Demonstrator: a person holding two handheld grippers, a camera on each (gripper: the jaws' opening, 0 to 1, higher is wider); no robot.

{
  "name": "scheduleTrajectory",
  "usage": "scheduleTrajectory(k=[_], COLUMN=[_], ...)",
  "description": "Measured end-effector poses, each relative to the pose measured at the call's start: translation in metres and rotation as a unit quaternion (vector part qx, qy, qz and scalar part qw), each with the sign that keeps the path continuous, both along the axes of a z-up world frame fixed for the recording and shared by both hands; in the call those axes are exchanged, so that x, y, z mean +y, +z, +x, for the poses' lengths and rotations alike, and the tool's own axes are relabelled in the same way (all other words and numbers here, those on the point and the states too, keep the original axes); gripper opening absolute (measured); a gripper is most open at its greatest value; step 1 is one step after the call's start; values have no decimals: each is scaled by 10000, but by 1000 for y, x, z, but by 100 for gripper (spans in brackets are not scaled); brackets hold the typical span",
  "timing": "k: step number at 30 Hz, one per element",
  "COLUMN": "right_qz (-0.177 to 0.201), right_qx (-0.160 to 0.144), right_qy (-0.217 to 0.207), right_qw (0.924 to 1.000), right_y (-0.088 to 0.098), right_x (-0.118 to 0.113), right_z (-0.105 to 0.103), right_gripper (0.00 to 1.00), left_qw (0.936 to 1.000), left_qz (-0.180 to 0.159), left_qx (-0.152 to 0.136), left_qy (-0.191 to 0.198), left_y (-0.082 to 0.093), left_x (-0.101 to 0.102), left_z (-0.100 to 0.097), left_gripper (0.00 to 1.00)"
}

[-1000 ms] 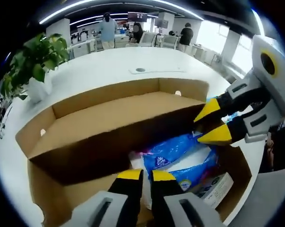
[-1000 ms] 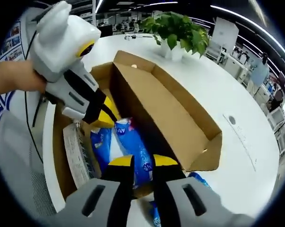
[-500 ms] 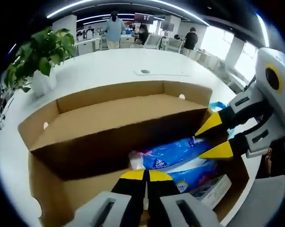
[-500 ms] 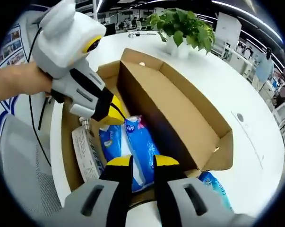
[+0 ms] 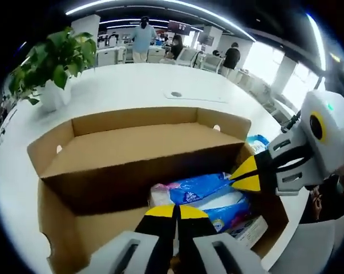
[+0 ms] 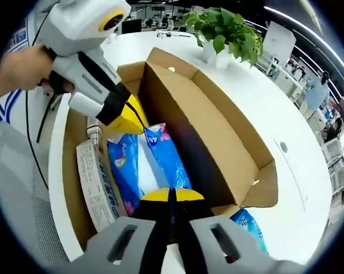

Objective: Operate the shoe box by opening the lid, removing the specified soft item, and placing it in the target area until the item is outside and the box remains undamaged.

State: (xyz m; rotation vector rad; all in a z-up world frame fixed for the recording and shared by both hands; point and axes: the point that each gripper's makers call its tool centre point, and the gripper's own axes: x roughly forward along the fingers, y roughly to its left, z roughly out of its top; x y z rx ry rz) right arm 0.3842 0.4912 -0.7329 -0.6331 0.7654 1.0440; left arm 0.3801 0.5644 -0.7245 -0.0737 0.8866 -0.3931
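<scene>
Open shoe box [image 5: 55,228] on the white bench [image 5: 132,85], lid [image 5: 143,140] hinged up and standing along the far long side in the left gripper view. Seen intact, brown card with no tear visible.

Soft blue pack [image 5: 197,187] down inside the box. Lay flat on the bottom, long axis running parallel to the box's long sides and to the raised lid. In the right gripper view, same pack [image 6: 160,157] pointing away up the picture: near end at the right tool [image 6: 170,196], far end at the left tool [image 6: 129,117]. Not outside the box; sat just beside the lid-side wall.

Left tool [image 5: 174,212] narrow, yellow tips pressed together, touching one end of the pack. Right tool [image 5: 243,174] likewise narrow, tips closed to a point against the opposite end. Could not tell whether either had wrapper film pinched between the tips.

Held by a bare hand [image 6: 20,65] at the back of the left tool in the right gripper view.

White printed carton [image 6: 94,188] in the box too, lying alongside the pack on the side away from the lid, long axis the same way. Second blue packet [image 6: 249,225] out on the bench, just beyond the box's near short end.

Potted plant [image 5: 52,63] on the bench well apart from the box. People standing far back in the office.
</scene>
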Motion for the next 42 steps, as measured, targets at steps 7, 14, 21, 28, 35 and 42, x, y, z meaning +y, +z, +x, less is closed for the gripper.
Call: scheduleTrajectory(k=[7, 14, 21, 28, 35, 42], right_qz=[287, 496, 620, 752, 828, 843], right_qx=[100, 41, -107, -295, -500, -638], right_qy=[-149, -123, -67, -53, -20, -1], right_qw=[9994, 9987, 9980, 9967, 9953, 9944], right_y=[12, 30, 48, 70, 91, 107], right_x=[2, 4, 4, 3, -3, -15], right_z=[-2, -6, -8, -8, -8, -9], right_gripper=[0, 0, 0, 0, 0, 0], left_qw=[9999, 9995, 9988, 9977, 9965, 9948], left_qz=[5, 9, 33, 79, 118, 162], left_qx=[-169, -317, -473, -659, -804, -933], left_qy=[-1, -26, -85, -136, -213, -387], left_y=[17, 34, 52, 74, 92, 109], left_x=[1, 2, 2, 1, -4, -17], left_z=[-1, -4, -6, -6, -6, -9], left_gripper=[0, 0, 0, 0, 0, 0])
